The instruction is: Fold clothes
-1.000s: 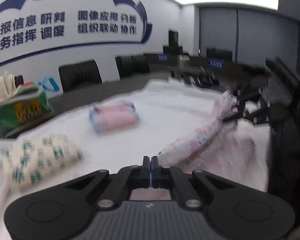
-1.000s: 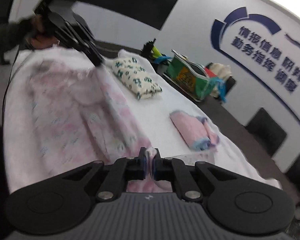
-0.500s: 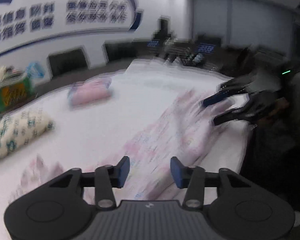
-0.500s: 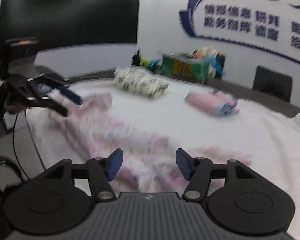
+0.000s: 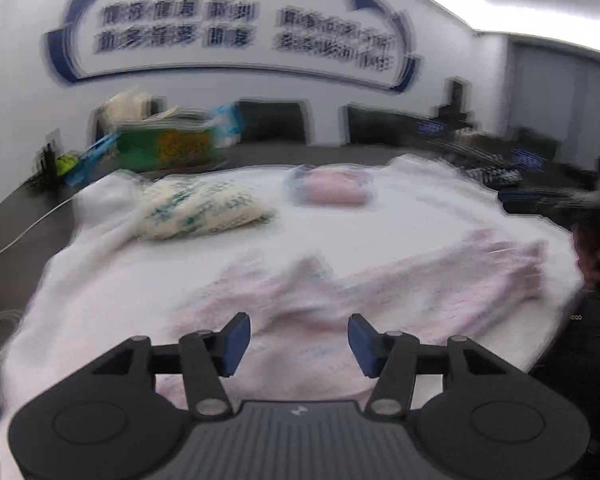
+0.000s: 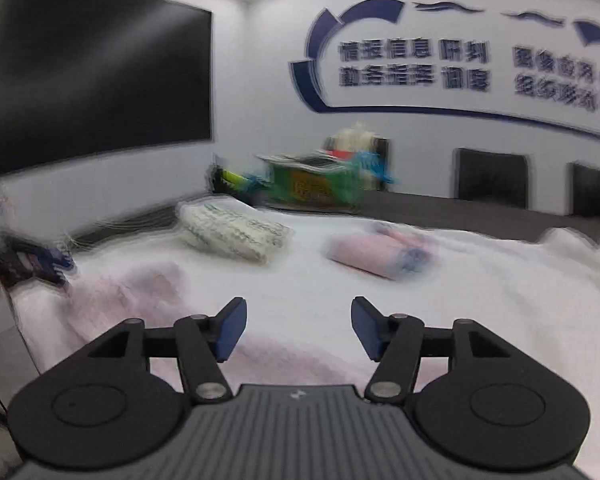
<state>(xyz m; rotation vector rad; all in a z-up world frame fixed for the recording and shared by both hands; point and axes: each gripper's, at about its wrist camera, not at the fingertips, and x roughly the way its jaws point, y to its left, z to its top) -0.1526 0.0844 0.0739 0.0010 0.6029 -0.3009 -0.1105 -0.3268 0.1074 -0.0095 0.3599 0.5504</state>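
Both my left tongs [image 5: 298, 338] and right tongs [image 6: 298, 328] hang spread and empty over the half-folded pink garment [image 5: 400, 284] on the desk [image 5: 220, 276]; regripping an edge seems next.

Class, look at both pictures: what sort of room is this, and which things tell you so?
Probably an office meeting room: a long dark table with black chairs behind it, a large dark wall screen, and blue lettering on the wall.

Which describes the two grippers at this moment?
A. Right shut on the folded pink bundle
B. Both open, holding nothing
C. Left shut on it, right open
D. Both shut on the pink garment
B: the left gripper and right gripper both show spread jaws, with the pink garment lying loose on the white sheet.
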